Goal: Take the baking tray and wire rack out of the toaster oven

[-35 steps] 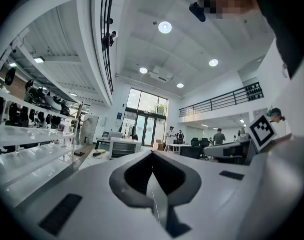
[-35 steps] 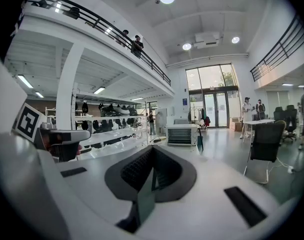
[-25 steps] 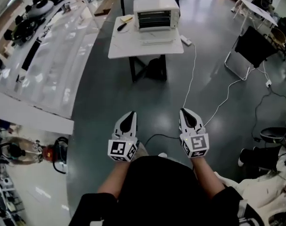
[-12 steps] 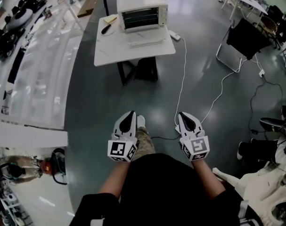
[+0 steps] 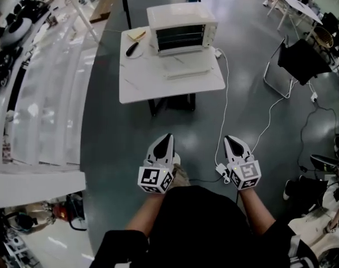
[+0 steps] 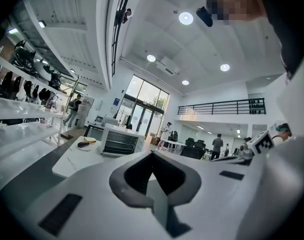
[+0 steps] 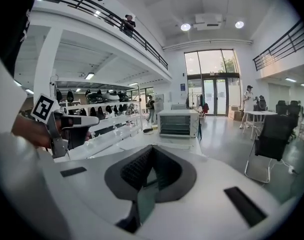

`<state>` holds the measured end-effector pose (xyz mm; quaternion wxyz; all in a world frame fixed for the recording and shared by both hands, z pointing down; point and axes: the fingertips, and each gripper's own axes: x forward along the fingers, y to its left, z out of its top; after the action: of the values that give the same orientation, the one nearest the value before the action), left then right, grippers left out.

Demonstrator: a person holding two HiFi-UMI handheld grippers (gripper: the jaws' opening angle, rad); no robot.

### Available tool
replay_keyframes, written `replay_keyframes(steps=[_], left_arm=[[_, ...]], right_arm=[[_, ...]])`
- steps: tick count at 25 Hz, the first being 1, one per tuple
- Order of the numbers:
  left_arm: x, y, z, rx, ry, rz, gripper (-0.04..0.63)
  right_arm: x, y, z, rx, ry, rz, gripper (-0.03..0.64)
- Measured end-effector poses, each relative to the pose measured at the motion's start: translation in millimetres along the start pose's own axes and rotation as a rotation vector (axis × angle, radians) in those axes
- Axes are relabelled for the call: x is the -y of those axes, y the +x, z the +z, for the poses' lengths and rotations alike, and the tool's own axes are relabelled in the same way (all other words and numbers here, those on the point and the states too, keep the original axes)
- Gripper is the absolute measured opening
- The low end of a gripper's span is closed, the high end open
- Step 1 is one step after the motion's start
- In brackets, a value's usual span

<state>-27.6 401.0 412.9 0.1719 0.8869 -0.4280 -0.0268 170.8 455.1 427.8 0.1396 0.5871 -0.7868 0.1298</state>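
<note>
The white toaster oven (image 5: pixel 182 28) stands at the back of a white table (image 5: pixel 158 80), far ahead of me. Its dark front shows thin rack lines; I cannot make out the tray. A pale flat strip (image 5: pixel 186 71) lies on the table just before it. My left gripper (image 5: pixel 165 141) and right gripper (image 5: pixel 232 142) hang side by side over the grey floor, well short of the table, both shut and empty. The oven (image 6: pixel 121 141) shows small beyond the shut jaws of the left gripper (image 6: pixel 153 154). The right gripper (image 7: pixel 152 148) also points at the oven (image 7: pixel 178 122).
A black-handled tool (image 5: pixel 132 48) and a yellow item (image 5: pixel 137 34) lie left of the oven. A white cable (image 5: pixel 225 110) runs from the table to a plug block (image 5: pixel 221 171) on the floor by my feet. Long white shelves (image 5: pixel 46 94) stand left, a black chair (image 5: pixel 300 60) right.
The table and oven have come nearer and shifted in the head view as the person walks toward them. Both grippers stay shut and side by side.
</note>
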Motion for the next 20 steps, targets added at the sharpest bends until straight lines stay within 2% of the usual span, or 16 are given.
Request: replay_keyframes(steps=[3,5,7,9,15,20], left_arm=[[-28.9,27.3,15.7,-0.005,0.018,0.009,0.017],[-46.5,38.3,26.7,-0.005,0.031,0.015,0.017],[-62.8,44.1,39.7,0.000,0.012,0.020,0.017],[-79.1,53.5,50.8,0.009,-0.021,0.025,0.017],[-121.0,76.5,76.9,-0.010,-0.034,0.000,0.017],[-139.9,92.5,93.7,0.029,-0.037,0.010,0.017]], right_arm=[[11.0,40.6,22.1,0.003,0.008,-0.020,0.015],[15.5,63.8,25.1,-0.039,0.021,-0.053,0.015],[16.5,81.7,31.8,-0.061,0.034,-0.068,0.015],[19.0,99.2,45.2,-0.049,0.044,-0.062,0.015],[17.6,134.3,93.0,0.006,0.049,-0.086,0.015],[14.1,156.3,90.8,-0.027,0.042,-0.071,0.015]])
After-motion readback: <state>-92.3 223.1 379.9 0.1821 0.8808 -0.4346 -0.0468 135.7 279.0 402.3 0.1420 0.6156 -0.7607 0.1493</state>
